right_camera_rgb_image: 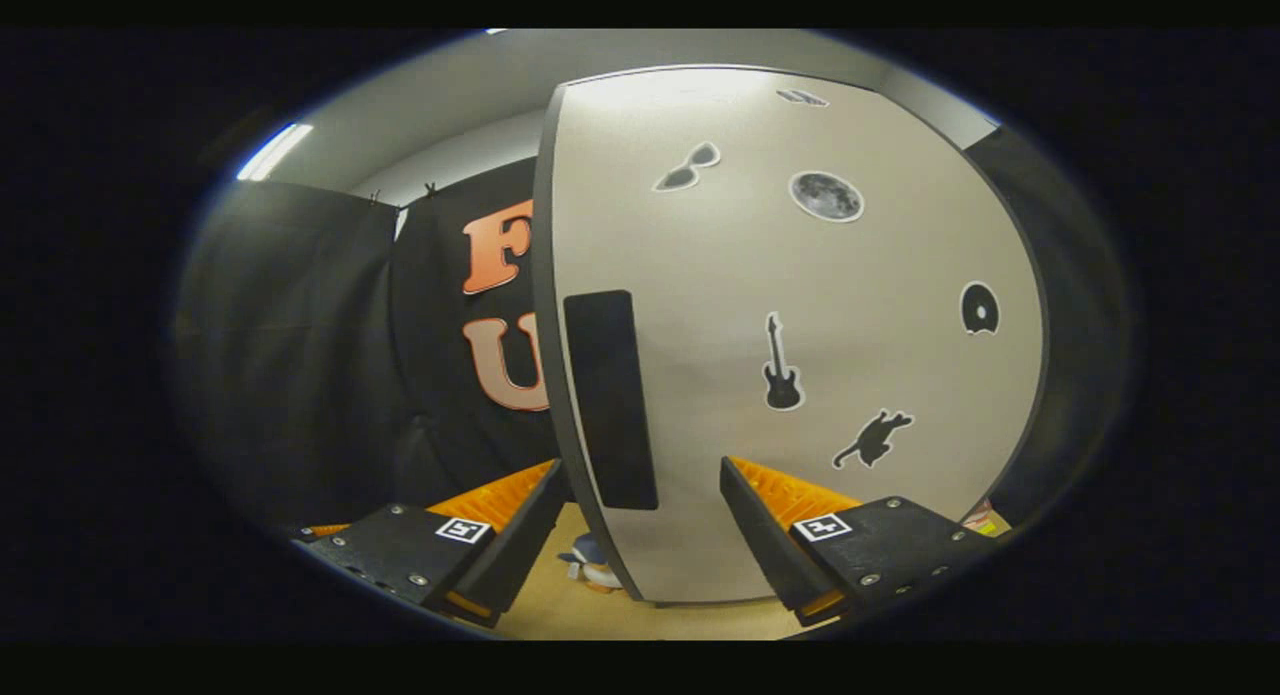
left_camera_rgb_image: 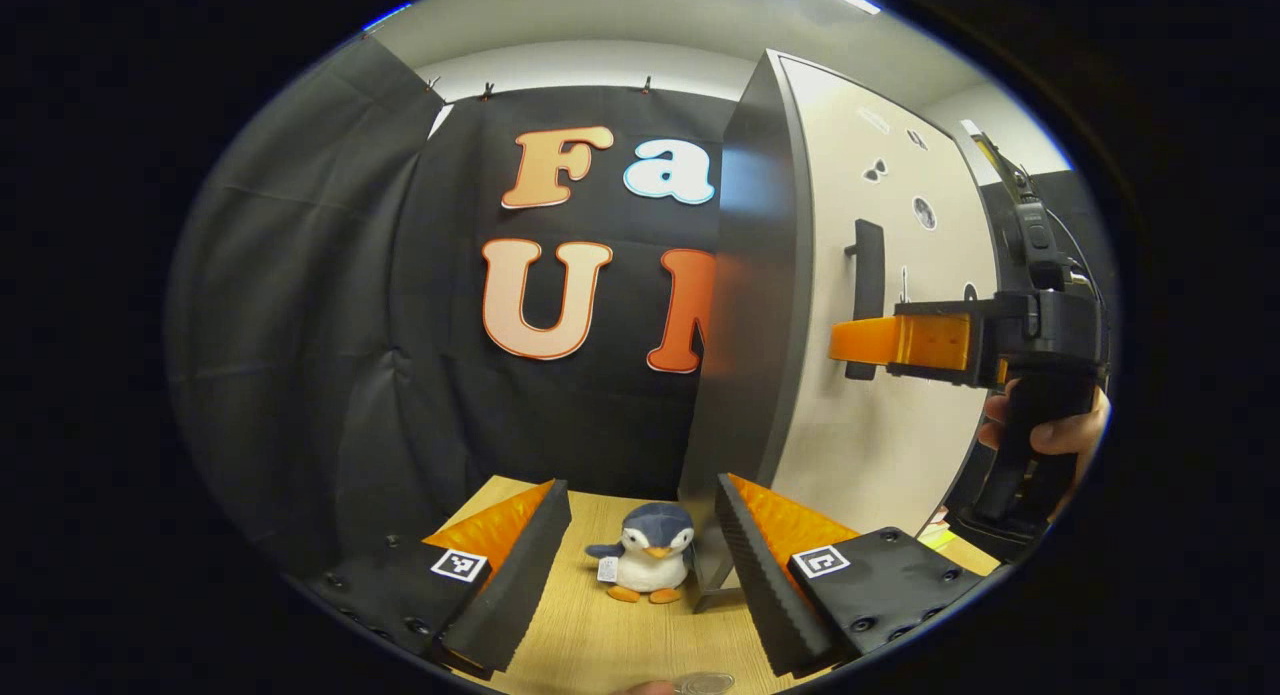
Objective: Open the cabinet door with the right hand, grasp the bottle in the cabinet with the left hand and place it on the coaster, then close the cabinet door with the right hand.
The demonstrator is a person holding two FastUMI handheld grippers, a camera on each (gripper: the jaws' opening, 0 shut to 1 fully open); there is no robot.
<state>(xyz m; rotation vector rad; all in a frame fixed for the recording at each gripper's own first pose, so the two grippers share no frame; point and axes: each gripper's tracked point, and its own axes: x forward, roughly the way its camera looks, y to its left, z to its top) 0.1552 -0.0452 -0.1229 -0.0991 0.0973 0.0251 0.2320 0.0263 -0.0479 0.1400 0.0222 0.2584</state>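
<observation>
Right tongs (right_camera_rgb_image: 640,535) gape wide, straddling the closed cabinet door's (right_camera_rgb_image: 800,305) handle (right_camera_rgb_image: 610,400), apparently untouched. Left tongs (left_camera_rgb_image: 640,565) gape empty; a toy penguin (left_camera_rgb_image: 650,555) stands ahead between them.

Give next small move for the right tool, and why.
Probably ease the right tool forward and close on the door handle. Its jaws stand open, the handle sits between them ahead, and the cabinet door looks barely swung out. The left tool waits open.
</observation>
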